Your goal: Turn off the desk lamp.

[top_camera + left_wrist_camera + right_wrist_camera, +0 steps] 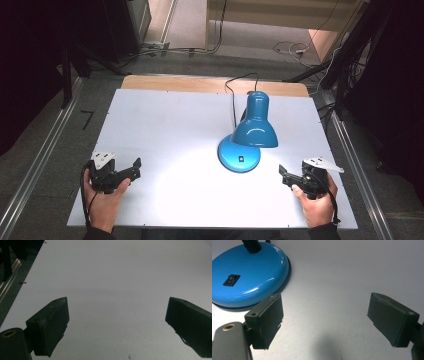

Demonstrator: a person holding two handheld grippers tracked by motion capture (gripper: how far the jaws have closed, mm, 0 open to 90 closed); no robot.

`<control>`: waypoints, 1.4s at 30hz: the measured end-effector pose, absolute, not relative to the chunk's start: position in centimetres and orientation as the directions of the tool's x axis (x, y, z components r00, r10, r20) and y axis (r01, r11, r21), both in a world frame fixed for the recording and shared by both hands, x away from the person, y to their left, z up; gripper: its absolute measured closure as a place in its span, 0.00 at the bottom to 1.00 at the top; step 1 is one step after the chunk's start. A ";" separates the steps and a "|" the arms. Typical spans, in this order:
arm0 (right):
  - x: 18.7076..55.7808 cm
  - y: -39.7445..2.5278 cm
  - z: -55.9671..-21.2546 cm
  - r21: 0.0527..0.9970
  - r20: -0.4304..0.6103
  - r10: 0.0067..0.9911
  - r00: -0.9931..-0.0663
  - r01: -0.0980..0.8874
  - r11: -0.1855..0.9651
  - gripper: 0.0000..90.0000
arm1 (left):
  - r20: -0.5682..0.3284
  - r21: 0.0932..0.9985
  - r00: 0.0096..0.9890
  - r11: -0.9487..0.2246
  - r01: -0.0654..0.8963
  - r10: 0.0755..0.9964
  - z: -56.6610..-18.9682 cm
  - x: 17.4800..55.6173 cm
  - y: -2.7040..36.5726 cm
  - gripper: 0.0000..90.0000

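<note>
A blue desk lamp [252, 127] stands right of the middle of the white table [165, 125], its shade tilted down and lit. Its round base [244, 277] carries a black rocker switch [231, 280]. My left gripper [134, 167] rests near the table's front left, held in a hand, open with only bare table between its jaws [117, 325]. My right gripper [284, 175] sits at the front right, just right of the lamp base, open and holding nothing [324, 320].
The lamp's black cord [232, 100] runs back over the table's far edge. Metal rails [40, 160] flank the table on both sides. Cables [295, 50] lie on the floor beyond.
</note>
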State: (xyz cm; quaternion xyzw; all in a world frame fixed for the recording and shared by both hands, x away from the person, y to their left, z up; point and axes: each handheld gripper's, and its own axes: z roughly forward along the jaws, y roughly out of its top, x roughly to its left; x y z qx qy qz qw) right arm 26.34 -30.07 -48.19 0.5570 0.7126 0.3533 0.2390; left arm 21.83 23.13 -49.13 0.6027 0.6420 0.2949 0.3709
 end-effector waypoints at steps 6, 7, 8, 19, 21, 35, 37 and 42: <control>26.3 -29.1 -48.3 0.768 0.048 0.955 -0.291 0.623 0.151 0.14 | -0.119 0.827 0.005 0.096 0.553 0.993 -49.1 21.8 23.0 0.06; 26.4 -29.0 -48.3 0.766 0.051 0.955 -0.293 0.625 0.151 0.14 | -0.119 0.827 0.005 0.096 0.554 0.993 -49.1 21.8 23.1 0.06; 26.4 -28.9 -48.3 0.767 0.050 0.954 -0.295 0.623 0.153 0.14 | -0.119 0.827 0.005 0.096 0.554 0.993 -49.1 21.8 23.1 0.06; 26.6 -27.6 -48.2 0.768 0.054 0.944 -0.325 0.618 0.169 0.15 | -0.119 0.827 0.001 0.098 0.554 0.993 -49.2 21.8 23.0 0.06; 26.7 -27.4 -48.3 0.766 0.054 0.941 -0.333 0.618 0.175 0.15 | -0.119 0.827 0.001 0.099 0.553 0.993 -49.2 21.8 23.0 0.06; 26.9 -26.3 -48.3 0.755 0.063 0.929 -0.364 0.626 0.194 0.15 | -0.121 0.825 0.001 0.100 0.556 0.993 -49.2 21.8 23.0 0.06; 27.0 -26.2 -48.1 0.759 0.061 0.932 -0.356 0.624 0.188 0.15 | -0.122 0.825 0.003 0.100 0.557 0.993 -49.2 21.8 23.0 0.06; 27.1 -25.9 -47.8 0.765 0.054 0.933 -0.356 0.615 0.190 0.15 | -0.124 0.826 0.003 0.101 0.555 0.992 -49.2 21.8 23.0 0.06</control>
